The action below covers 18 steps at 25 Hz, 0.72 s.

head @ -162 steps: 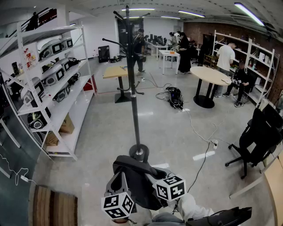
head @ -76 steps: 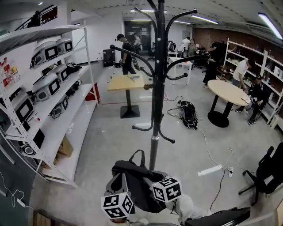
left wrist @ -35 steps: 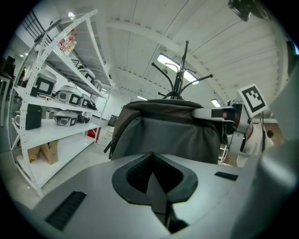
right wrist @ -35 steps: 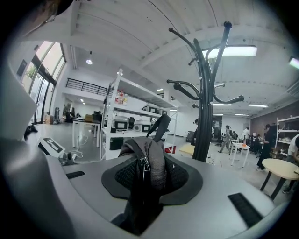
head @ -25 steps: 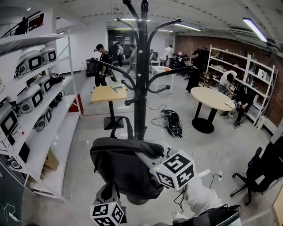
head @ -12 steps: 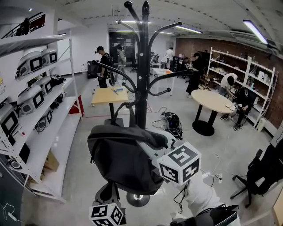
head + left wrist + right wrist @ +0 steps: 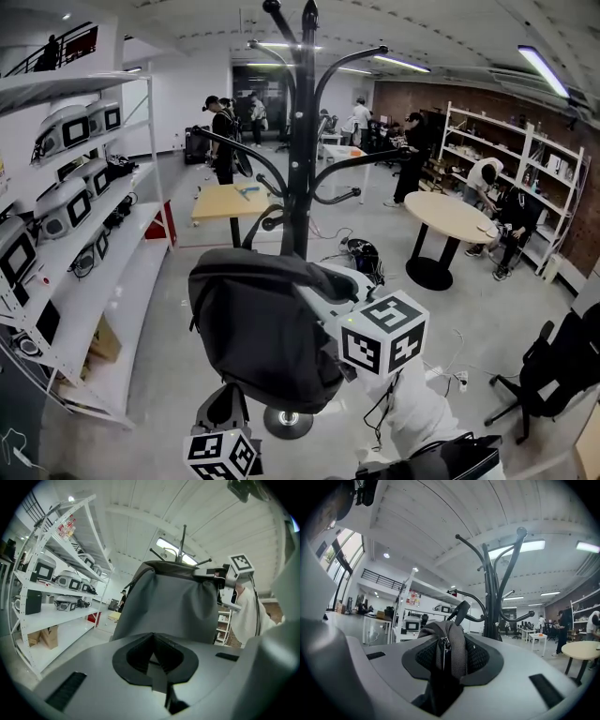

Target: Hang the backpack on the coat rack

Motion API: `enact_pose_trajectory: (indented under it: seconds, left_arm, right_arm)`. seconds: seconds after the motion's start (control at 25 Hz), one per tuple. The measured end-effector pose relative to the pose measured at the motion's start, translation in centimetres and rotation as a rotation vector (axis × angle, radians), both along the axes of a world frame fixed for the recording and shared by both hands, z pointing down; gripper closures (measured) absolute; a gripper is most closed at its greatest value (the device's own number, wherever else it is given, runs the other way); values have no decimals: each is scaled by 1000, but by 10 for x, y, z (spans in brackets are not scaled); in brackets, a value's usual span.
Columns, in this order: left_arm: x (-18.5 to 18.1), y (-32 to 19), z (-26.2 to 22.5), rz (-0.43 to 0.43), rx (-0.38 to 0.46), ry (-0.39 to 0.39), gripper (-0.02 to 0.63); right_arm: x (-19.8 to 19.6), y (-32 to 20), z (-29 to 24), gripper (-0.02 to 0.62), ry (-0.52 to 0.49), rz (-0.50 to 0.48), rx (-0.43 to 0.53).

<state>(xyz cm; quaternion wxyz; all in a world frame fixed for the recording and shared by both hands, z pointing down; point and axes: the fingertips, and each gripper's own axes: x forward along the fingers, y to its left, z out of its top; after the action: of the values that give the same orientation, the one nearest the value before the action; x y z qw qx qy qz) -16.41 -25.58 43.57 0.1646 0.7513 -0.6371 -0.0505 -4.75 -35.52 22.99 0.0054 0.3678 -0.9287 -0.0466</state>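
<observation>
A white metal shelving unit (image 7: 103,309) loaded with grey appliances runs along the left wall above a pale polished floor (image 7: 169,375). Beyond it stands a square wooden bench (image 7: 230,202), then the black metal coat rack (image 7: 302,159) with curved hook arms at the centre. A round pale bench (image 7: 452,214) follows, with open wall shelves (image 7: 525,150) and a black office chair (image 7: 562,361) to the right. Several people stand or sit far back in the room.

The dark grey fabric backpack (image 7: 267,333) hangs in the air in front of the rack's pole, on no hook. Its carry loop (image 7: 255,234) rises just beside the pole, under the lower arms.

The left tongs (image 7: 153,644) point up from below, clenched on a fold at the bag's bottom edge, with their marker cube (image 7: 222,457) lowest in the head view. The right tongs (image 7: 449,654) lie about level and grasp the bag's top by its grey mesh band and zip. A white sleeve (image 7: 422,412) shows behind their cube (image 7: 382,335).

Against a second ago, the right tongs and the bag's top stand higher on the pole. The loop is nearer the lower hooks, and the left tongs stay beneath.
</observation>
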Motion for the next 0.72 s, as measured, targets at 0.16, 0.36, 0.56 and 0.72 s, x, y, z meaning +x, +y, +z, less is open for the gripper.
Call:
enact_pose_trajectory:
  seconds: [0.16, 0.36, 0.56, 0.72]
  left_arm:
    - [3, -4, -3, 1, 8, -1, 603]
    - [5, -7, -2, -1, 7, 2, 603]
    - [6, -10, -4, -3, 4, 0, 603]
    - [7, -14, -3, -6, 2, -2, 603]
  right_arm:
    - [4, -9, 2, 479, -14, 11, -17]
    - [11, -19, 7, 479, -34, 27, -36]
    - [13, -28, 12, 479, -39, 30, -50]
    - [13, -33, 15, 479, -45, 24, -52]
